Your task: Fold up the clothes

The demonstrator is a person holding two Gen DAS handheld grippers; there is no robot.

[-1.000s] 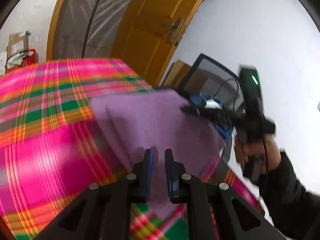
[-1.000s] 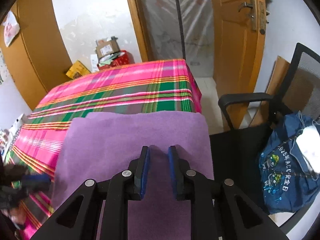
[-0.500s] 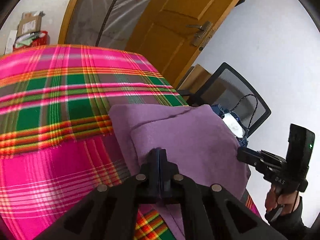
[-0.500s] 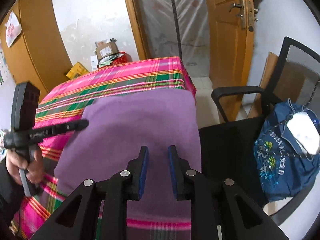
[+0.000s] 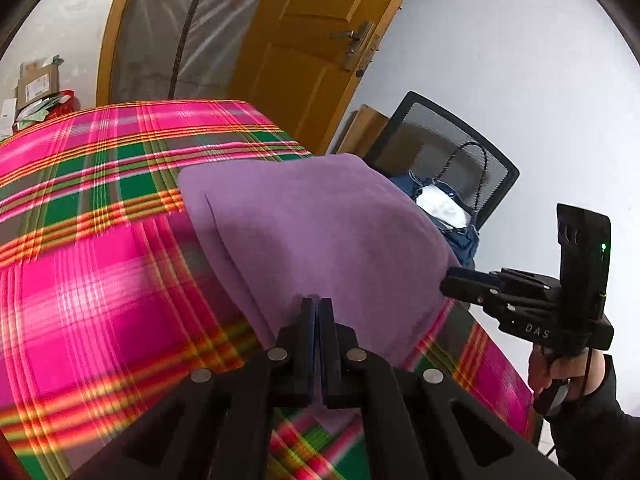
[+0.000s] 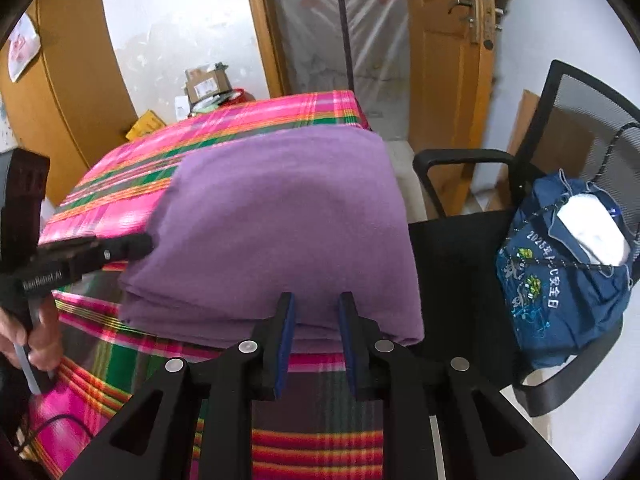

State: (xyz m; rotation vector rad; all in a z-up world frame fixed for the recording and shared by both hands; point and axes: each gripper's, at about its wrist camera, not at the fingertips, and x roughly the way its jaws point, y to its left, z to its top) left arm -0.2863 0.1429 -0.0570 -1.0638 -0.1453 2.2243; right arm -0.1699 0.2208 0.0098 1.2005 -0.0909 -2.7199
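A purple garment lies folded in layers on the pink and green plaid tablecloth, at the table's right edge. It also shows in the right wrist view. My left gripper is shut, its tips over the garment's near edge; I cannot tell if cloth is pinched. In the right wrist view it touches the garment's left side. My right gripper is open, its fingers at the garment's near edge. In the left wrist view it is at the garment's right corner.
A black mesh office chair stands right of the table with a blue drawstring bag on its seat. An orange wooden door and a plastic-covered doorway lie beyond. Cardboard boxes sit behind the table's far end.
The garment has been folded over into a thicker stack. My left gripper shut and stays at its near-left edge. My right gripper drew back to the front edge, still open.
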